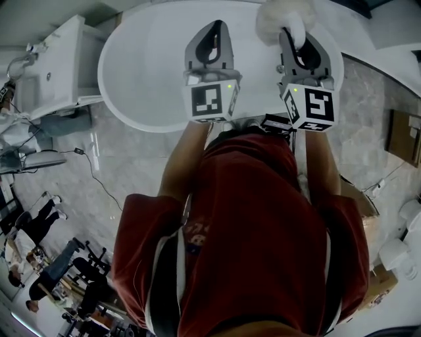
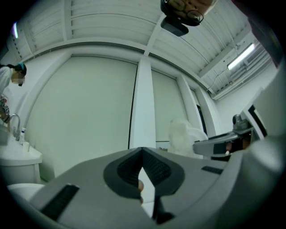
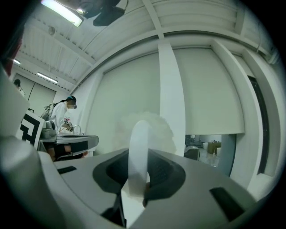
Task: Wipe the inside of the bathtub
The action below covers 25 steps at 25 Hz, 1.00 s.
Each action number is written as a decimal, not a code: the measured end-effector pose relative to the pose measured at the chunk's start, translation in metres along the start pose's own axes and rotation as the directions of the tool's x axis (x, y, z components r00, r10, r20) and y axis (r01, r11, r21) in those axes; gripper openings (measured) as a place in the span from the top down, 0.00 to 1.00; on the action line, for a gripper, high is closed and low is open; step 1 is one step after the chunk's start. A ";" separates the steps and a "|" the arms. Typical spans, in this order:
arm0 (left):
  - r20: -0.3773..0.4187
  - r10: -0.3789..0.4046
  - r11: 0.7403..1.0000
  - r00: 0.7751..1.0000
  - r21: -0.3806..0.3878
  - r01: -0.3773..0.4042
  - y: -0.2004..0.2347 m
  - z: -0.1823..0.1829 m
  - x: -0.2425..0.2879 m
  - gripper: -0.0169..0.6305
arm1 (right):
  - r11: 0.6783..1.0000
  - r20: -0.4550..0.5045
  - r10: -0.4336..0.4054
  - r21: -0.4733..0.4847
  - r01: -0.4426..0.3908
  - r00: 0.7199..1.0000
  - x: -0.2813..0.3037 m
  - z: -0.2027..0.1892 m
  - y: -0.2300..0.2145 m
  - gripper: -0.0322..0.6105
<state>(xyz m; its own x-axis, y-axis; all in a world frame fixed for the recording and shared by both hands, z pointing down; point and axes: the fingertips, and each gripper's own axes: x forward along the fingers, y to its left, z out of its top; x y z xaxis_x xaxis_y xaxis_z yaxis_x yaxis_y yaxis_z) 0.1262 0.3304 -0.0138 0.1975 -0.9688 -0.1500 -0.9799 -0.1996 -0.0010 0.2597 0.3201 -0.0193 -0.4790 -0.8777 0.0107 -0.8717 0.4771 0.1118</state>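
1. The bathtub (image 1: 141,79) is seen in the head view as a white oval basin just in front of the person (image 1: 250,217); its inside looks bare and smooth, so it is judged to be hard and slippery, and light pressure should be enough.
2. The right gripper (image 1: 293,36) is clenched on the flat white handle (image 3: 137,154) of a fluffy white wiping pad (image 1: 279,18); in the right gripper view the handle is seen pinched between the jaws, with the fluff rising behind it.
3. The wiping pad is judged to be light and soft; the fluff would give way under the jaws, so the stiffer handle is the proper place to take hold, and it is taken there already.
4. The left gripper (image 1: 212,29) is closed with nothing inside; in the left gripper view the jaw tips are seen to meet, and only the pale wall (image 2: 89,103) is found beyond them.
5. Both grippers are held near one another over the bathtub; the wiping pad appears raised over its far part, and contact with the inside cannot be confirmed.
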 end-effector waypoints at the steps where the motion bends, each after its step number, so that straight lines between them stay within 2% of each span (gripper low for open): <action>1: 0.006 0.010 1.000 1.000 0.000 -0.010 -0.005 0.003 0.000 0.95 | 1.000 0.019 -0.001 0.006 0.001 1.000 -0.004 0.004 -0.005 0.81; 6: 0.045 0.057 0.998 0.997 -0.011 -0.057 -0.021 0.023 -0.007 0.95 | 0.999 0.156 -0.054 0.012 0.053 0.986 -0.028 0.027 -0.022 0.81; 10: 0.090 0.097 0.995 0.991 0.018 -0.099 -0.026 0.035 -0.018 0.95 | 0.991 0.307 -0.127 0.003 0.132 0.943 -0.050 0.038 -0.030 0.81; 14: 0.105 0.118 0.992 0.987 0.030 -0.122 -0.031 0.037 -0.025 0.95 | 0.991 0.300 -0.130 0.024 0.129 0.945 -0.053 0.030 -0.032 0.81; 19: 0.148 0.126 0.986 0.981 0.086 -0.140 -0.040 0.038 -0.029 0.95 | 0.992 0.283 -0.122 0.008 0.125 0.951 -0.056 0.021 -0.037 0.81; 25: 0.121 0.123 0.989 0.985 0.072 -0.132 -0.027 0.035 -0.040 0.95 | 0.993 0.276 -0.109 -0.005 0.115 0.955 -0.048 0.024 -0.019 0.81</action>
<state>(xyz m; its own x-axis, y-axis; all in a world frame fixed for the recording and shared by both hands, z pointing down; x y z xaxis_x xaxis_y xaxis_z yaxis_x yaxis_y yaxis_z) 0.1442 0.3800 -0.0423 0.0704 -0.9610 -0.2673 -0.9969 -0.0584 -0.0527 0.2966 0.3541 -0.0460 -0.3912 -0.8778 -0.2765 -0.9203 0.3732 0.1172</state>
